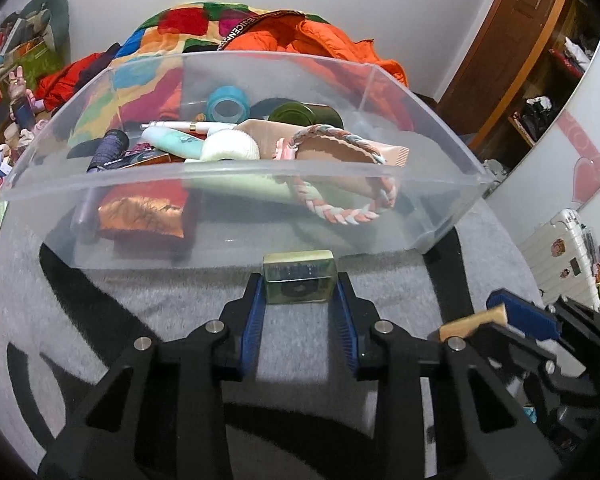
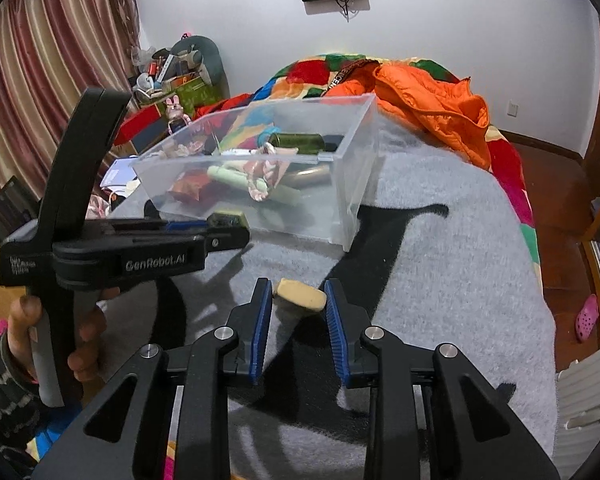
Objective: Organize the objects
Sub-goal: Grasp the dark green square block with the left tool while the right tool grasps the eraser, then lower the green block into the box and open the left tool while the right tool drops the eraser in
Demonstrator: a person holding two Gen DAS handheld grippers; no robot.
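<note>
Left wrist: left gripper [image 1: 299,286] clamps greenish case [image 1: 299,282]; right gripper [image 2: 296,300] pinches beige block [image 2: 301,295], underside hidden.

Bin [image 1: 440,152] on blanket [image 1: 148,292], clutter inside; quilt [image 1: 172,36] behind

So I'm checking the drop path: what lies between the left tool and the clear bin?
Only bare grey blanket. In the left wrist view the left tool holds a small greenish case just short of the clear bin.

A small greenish translucent case [image 1: 298,282] and a tan oval block [image 2: 300,295] lie near a filled clear plastic bin [image 1: 236,184] on a grey blanket.
</note>
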